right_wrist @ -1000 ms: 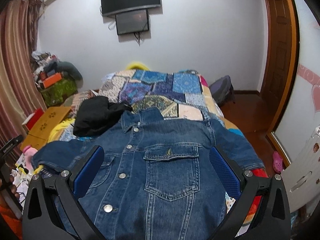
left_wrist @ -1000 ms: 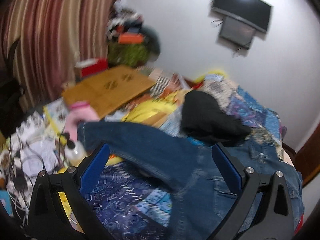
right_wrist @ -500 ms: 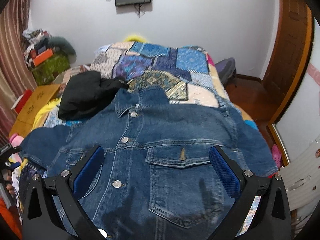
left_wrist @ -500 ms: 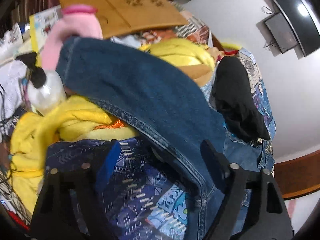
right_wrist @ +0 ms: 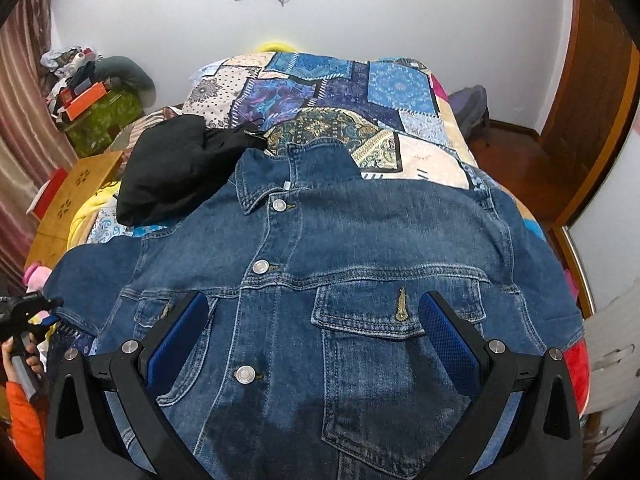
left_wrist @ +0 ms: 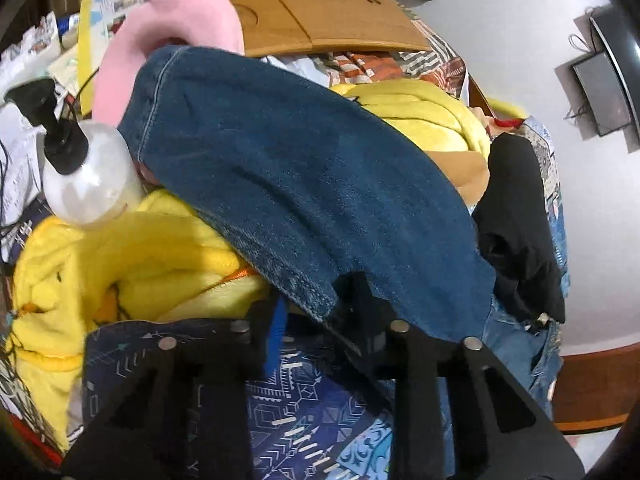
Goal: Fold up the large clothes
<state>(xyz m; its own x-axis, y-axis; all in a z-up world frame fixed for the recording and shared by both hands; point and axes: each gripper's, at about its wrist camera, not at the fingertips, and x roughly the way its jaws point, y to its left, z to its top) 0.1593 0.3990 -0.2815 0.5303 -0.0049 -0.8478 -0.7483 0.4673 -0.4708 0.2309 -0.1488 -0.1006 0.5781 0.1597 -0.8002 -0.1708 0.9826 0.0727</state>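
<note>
Spread face-up on the patchwork bed (right_wrist: 416, 92), the denim jacket (right_wrist: 360, 240) is best folded sleeve (left_wrist: 304, 184) first — the left gripper (left_wrist: 316, 312), closing on its edge, should be seated deeply — while the right gripper (right_wrist: 312, 332) is held open above the chest pocket (right_wrist: 396, 320).
</note>
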